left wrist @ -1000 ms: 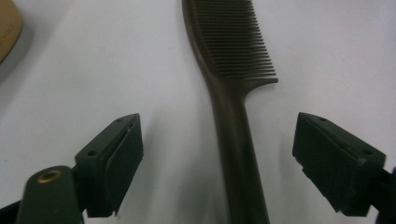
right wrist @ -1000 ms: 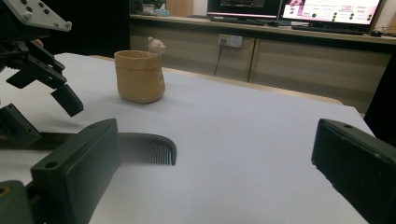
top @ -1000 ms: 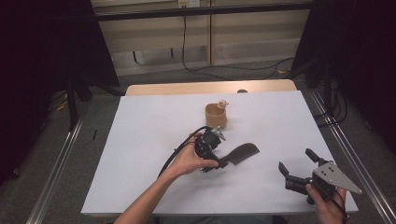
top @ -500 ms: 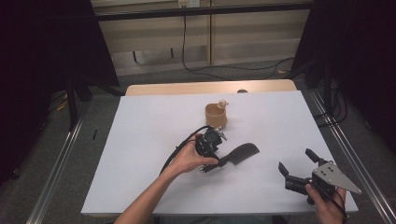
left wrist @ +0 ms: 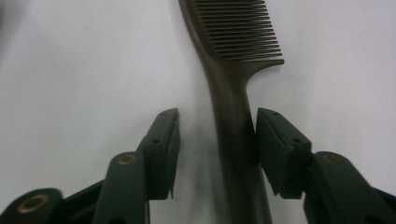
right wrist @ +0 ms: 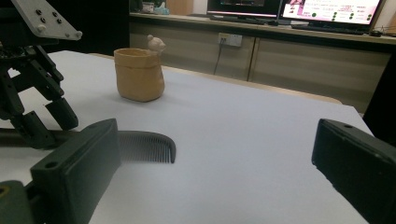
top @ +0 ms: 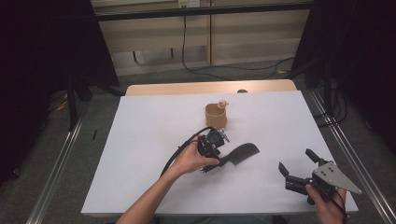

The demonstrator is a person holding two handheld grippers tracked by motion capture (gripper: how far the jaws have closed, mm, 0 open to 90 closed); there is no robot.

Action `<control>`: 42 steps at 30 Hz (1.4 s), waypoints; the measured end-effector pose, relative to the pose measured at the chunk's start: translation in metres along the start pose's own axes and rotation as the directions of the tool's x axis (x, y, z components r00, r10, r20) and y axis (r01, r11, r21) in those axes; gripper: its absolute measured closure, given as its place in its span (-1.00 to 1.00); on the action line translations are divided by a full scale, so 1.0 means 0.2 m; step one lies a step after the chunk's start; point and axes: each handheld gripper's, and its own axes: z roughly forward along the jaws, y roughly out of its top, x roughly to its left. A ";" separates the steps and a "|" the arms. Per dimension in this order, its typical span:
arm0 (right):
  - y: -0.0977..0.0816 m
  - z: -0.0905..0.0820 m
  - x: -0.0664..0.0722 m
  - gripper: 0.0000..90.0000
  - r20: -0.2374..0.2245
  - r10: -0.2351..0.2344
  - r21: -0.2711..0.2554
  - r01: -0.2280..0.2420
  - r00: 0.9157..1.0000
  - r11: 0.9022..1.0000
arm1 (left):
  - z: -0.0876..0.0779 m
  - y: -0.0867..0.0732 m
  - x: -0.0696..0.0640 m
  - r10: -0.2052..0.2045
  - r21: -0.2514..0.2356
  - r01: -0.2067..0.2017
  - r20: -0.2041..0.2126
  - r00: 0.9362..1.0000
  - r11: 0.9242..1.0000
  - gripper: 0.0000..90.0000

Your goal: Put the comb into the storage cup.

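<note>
White table (top: 140,140) fills the middle of a dim room, with a tan cup (top: 215,115) standing toward its far side. Just nearer lies a dark comb (top: 240,153), whose handle sits between the closing jaws of the left gripper (left wrist: 217,149); one pad touches it, the other stands clear. Well apart at the near right corner, the right gripper (top: 299,169) hovers with jaws wide apart.

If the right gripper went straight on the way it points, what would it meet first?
Probably the dark plastic comb lying on the white table, with the left gripper astride its handle; depth is unclear.
</note>
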 end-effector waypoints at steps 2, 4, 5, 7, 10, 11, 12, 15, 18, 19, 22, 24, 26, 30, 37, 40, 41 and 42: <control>0.00 0.00 0.00 -0.98 0.000 0.001 0.000 -0.001 1.000 1.000 | 0.00 0.01 -0.01 0.004 0.005 -0.004 -0.001 1.000 1.000 0.19; 0.00 0.00 0.00 -0.98 0.000 0.001 0.001 -0.001 1.000 1.000 | 0.01 0.01 -0.01 0.004 -0.006 -0.004 0.015 1.000 1.000 0.23; 0.00 0.00 0.00 -0.98 -0.001 0.001 0.001 -0.001 1.000 1.000 | 0.01 0.02 -0.02 0.011 -0.001 -0.011 0.008 1.000 1.000 0.24; 0.00 0.00 0.00 -0.98 -0.002 0.000 0.000 0.000 1.000 1.000 | 0.01 0.02 -0.03 0.030 0.011 -0.030 -0.009 1.000 0.999 0.26; 0.00 0.00 0.00 -0.98 0.000 0.001 0.001 -0.001 1.000 1.000 | 0.01 0.02 -0.03 0.019 0.008 -0.018 -0.029 0.999 1.000 0.35; 0.00 0.00 0.00 -0.98 0.000 0.001 0.001 -0.001 1.000 1.000 | 0.01 0.02 -0.03 0.019 0.010 -0.018 -0.030 0.999 1.000 0.37; 0.00 0.00 0.00 -0.98 -0.002 -0.001 0.001 0.001 1.000 1.000 | 0.01 0.02 -0.03 0.018 0.015 -0.017 -0.030 0.999 1.000 0.40; 0.00 0.00 0.00 -0.99 -0.001 -0.001 -0.001 0.001 1.000 1.000 | 0.01 0.02 -0.03 0.023 0.018 -0.023 -0.033 0.999 1.000 0.41; 0.00 0.00 0.00 -0.99 0.000 0.000 0.000 0.000 1.000 1.000 | 0.01 0.03 -0.03 0.028 0.022 -0.027 -0.038 0.999 0.999 0.42; 0.00 0.00 0.00 -0.98 0.000 0.001 0.000 -0.001 1.000 1.000 | 0.01 0.03 -0.03 0.029 0.022 -0.028 -0.040 0.999 0.999 0.44; 0.00 0.00 0.00 -0.98 0.001 0.004 0.000 -0.004 1.000 1.000 | 0.01 0.03 -0.03 0.033 0.025 -0.032 -0.048 0.998 0.999 0.48; 0.00 0.00 0.00 -0.98 0.000 0.003 0.000 -0.003 1.000 1.000 | 0.01 0.03 -0.04 0.033 0.026 -0.032 -0.047 0.998 0.999 0.51; 0.00 0.00 0.00 -0.98 0.001 0.003 0.000 -0.003 1.000 1.000 | 0.01 0.03 -0.04 0.038 0.029 -0.036 -0.045 0.998 0.999 0.58; 0.00 0.00 0.00 -0.98 0.000 0.000 -0.001 0.000 1.000 1.000 | 0.01 0.03 -0.04 0.034 0.029 -0.032 -0.047 0.998 0.999 0.61; 0.00 0.00 0.00 -0.99 0.000 0.000 -0.002 0.000 1.000 1.000 | 0.01 0.03 -0.04 0.027 0.030 -0.026 -0.042 0.999 0.999 0.62; 0.00 0.00 0.00 -0.98 0.001 0.001 -0.002 -0.001 1.000 1.000 | 0.01 0.03 -0.02 0.010 0.029 -0.009 -0.025 1.000 1.000 0.62; 0.00 0.00 0.00 -0.99 0.002 0.002 -0.002 -0.002 1.000 1.000 | 0.01 0.03 -0.02 -0.003 0.019 0.003 -0.024 1.000 1.000 0.62; 0.00 0.00 0.00 -0.98 0.002 0.004 0.000 -0.004 1.000 1.000 | 0.01 0.03 -0.02 -0.005 0.017 0.005 -0.022 1.000 1.000 0.62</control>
